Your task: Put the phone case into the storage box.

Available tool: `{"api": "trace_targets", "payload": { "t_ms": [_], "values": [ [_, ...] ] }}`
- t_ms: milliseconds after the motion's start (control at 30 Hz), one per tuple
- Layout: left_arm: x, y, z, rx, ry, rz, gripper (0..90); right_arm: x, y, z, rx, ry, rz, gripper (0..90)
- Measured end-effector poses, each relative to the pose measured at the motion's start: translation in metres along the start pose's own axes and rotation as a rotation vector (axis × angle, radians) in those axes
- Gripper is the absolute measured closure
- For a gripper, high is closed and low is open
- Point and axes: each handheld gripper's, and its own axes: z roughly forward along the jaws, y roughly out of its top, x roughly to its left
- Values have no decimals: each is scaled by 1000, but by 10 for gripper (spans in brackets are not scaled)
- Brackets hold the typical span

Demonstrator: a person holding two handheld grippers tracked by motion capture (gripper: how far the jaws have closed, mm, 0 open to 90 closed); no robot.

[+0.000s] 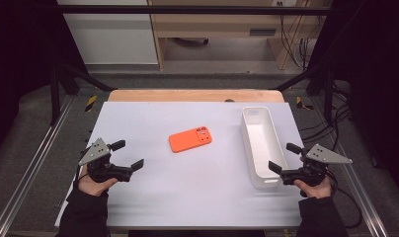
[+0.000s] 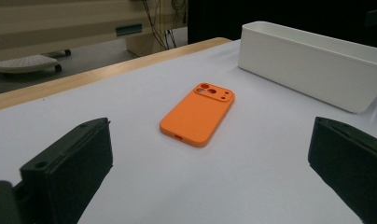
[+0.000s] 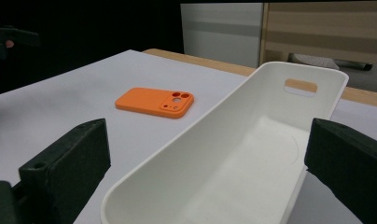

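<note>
- Evidently the orange phone case (image 1: 190,138) is lying flat mid-table, left of the white bin (image 1: 259,146); probably light, thin and flexible, best pinched across its long edges.
- Left gripper (image 1: 128,155) and right gripper (image 1: 285,158) are hovering released, jaws wide, holding nothing.

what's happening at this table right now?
A person holds a hand-held gripper in each hand at a white-topped table. The left hand-held gripper and the right hand-held gripper are both open and hold nothing. An orange plastic phone case lies camera-cutout side up mid-table, untouched. A long white plastic bin sits empty to its right, just ahead of the right hand-held gripper. Nothing has been picked up yet.
</note>
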Motion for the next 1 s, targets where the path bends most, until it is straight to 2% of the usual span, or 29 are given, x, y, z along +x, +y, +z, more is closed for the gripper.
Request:
{"api": "trace_targets", "payload": {
  "t_ms": [500, 667, 767, 1000],
  "values": [
    [-2, 0, 4, 15, -6, -3, 0, 1, -1, 1, 7, 2, -4, 5],
    [-4, 1, 8, 34, -2, -2, 0, 1, -1, 2, 10, 5, -7, 5],
    [-7, 4, 13, 48, 12, -15, 0, 1, -1, 2, 7, 4, -11, 5],
    [-13, 8, 21, 70, 19, -2, 0, 1, -1, 2, 8, 2, -10, 5]
  ]
}}
